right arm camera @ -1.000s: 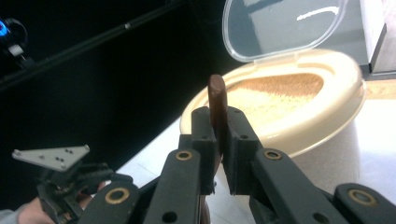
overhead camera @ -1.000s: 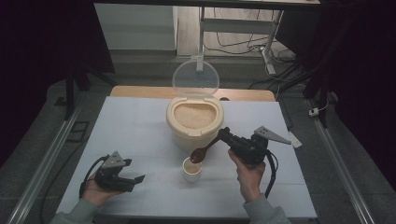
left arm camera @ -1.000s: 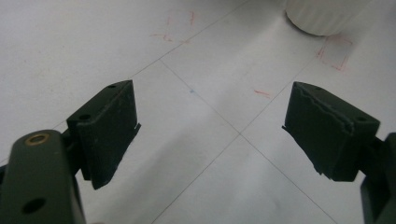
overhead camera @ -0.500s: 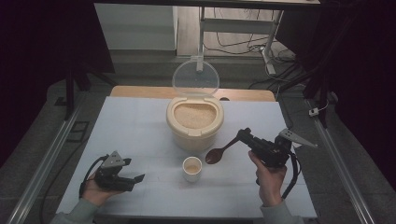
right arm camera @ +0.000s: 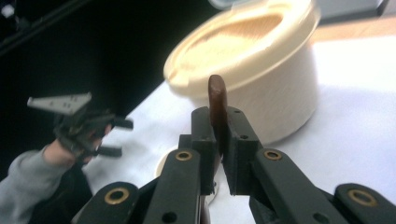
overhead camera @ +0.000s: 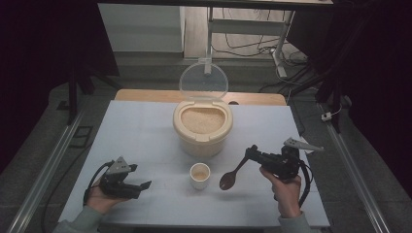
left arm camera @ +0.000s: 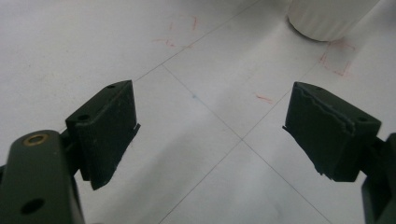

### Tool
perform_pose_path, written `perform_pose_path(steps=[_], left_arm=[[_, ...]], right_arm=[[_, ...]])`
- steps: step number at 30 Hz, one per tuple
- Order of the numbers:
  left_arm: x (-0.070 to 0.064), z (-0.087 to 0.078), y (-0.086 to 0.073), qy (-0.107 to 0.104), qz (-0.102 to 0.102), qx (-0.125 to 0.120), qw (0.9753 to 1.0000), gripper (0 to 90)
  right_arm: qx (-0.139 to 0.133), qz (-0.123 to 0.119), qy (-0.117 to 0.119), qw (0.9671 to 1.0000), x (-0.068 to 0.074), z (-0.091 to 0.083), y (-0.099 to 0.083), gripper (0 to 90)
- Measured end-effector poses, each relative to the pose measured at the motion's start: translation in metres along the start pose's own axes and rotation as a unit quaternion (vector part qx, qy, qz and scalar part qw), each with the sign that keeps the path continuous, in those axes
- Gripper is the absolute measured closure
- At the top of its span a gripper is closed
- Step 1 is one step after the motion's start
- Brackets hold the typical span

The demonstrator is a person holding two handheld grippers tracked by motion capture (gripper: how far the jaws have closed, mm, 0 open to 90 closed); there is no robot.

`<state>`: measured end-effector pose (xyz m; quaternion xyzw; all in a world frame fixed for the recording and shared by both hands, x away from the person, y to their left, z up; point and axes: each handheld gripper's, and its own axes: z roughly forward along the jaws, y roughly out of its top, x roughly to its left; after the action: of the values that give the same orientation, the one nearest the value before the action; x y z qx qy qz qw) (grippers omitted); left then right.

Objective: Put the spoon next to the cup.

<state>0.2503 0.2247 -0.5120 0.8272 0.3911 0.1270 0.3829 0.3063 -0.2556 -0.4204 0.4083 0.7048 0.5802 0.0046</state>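
The spoon (overhead camera: 232, 175) looks like dark brown wood with a dull sheen. The tub (overhead camera: 202, 127) seems cream plastic, smooth and matt, its raised lid (overhead camera: 203, 81) clear and glossy, its filling pale and grainy. The small cup (overhead camera: 199, 175) is smooth and white, material unclear. The worktop (overhead camera: 141, 136) is a matt pale sheet, wood-edged behind. Both the left tool (left arm camera: 210, 135) and the right tool (right arm camera: 219, 140) have matt black pads, rough-edged, with brass-coloured fittings.
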Motion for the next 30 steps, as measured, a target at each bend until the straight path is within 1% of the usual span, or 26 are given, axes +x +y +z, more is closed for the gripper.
perform_pose_path(steps=[3, 5, 7, 11, 13, 14, 16, 18, 19, 21, 24, 26, 27, 30], left_arm=[[0.0, 0.0, 0.0, -0.001, 0.0, 0.0, 1.0, 16.6], [0.0, 0.0, 0.0, -0.001, 0.001, 0.001, 1.0, 16.6], [0.0, 0.0, 0.0, -0.001, 0.001, 0.001, 1.0, 16.6], [0.001, 0.0, 0.0, -0.002, -0.001, 0.002, 1.0, 16.6], [0.001, 0.0, -0.001, -0.002, 0.0, 0.002, 1.0, 16.7], [0.001, 0.0, -0.001, -0.002, 0.0, 0.002, 1.0, 16.6], [0.001, 0.0, -0.001, -0.002, 0.0, 0.002, 1.0, 16.7], [0.001, 0.0, -0.001, -0.001, 0.0, 0.003, 1.0, 16.6], [0.001, 0.0, -0.001, -0.001, 0.0, 0.004, 1.0, 16.6], [0.001, 0.001, -0.001, 0.0, 0.0, 0.006, 1.0, 16.7], [0.001, 0.002, -0.001, 0.0, 0.0, 0.007, 1.0, 16.7], [0.001, 0.002, -0.001, 0.0, 0.0, 0.007, 1.0, 16.7], [0.001, 0.002, -0.001, 0.0, 0.0, 0.007, 1.0, 16.7], [0.001, 0.002, -0.001, 0.0, -0.001, 0.007, 1.0, 16.7]], right_arm=[[0.035, -0.004, 0.009, 0.9994, 0.001, 0.012, -0.002, 84.1], [0.061, -0.003, 0.016, 0.998, 0.002, 0.021, -0.004, 84.0], [0.077, -0.008, 0.017, 0.9968, 0.003, 0.03, -0.006, 84.0], [0.101, -0.008, 0.014, 0.9947, 0.0, 0.043, -0.01, 84.0], [0.111, -0.002, 0.01, 0.9937, -0.002, 0.048, -0.012, 84.0], [0.108, 0.001, 0.01, 0.9941, -0.004, 0.05, -0.013, 83.9], [0.11, 0.008, 0.008, 0.9939, -0.008, 0.052, -0.013, 83.4], [0.111, 0.006, -0.002, 0.9938, -0.011, 0.054, -0.013, 81.8], [0.113, 0.0, -0.013, 0.9935, -0.012, 0.056, -0.013, 80.6], [0.116, -0.002, -0.034, 0.9927, -0.019, 0.062, -0.014, 78.4], [0.119, -0.007, -0.057, 0.9912, -0.028, 0.07, -0.017, 74.7], [0.124, -0.012, -0.076, 0.9893, -0.034, 0.076, -0.02, 72.1], [0.129, -0.014, -0.087, 0.9877, -0.037, 0.08, -0.021, 70.8], [0.142, -0.028, -0.122, 0.9819, -0.043, 0.09, -0.025, 65.6]])
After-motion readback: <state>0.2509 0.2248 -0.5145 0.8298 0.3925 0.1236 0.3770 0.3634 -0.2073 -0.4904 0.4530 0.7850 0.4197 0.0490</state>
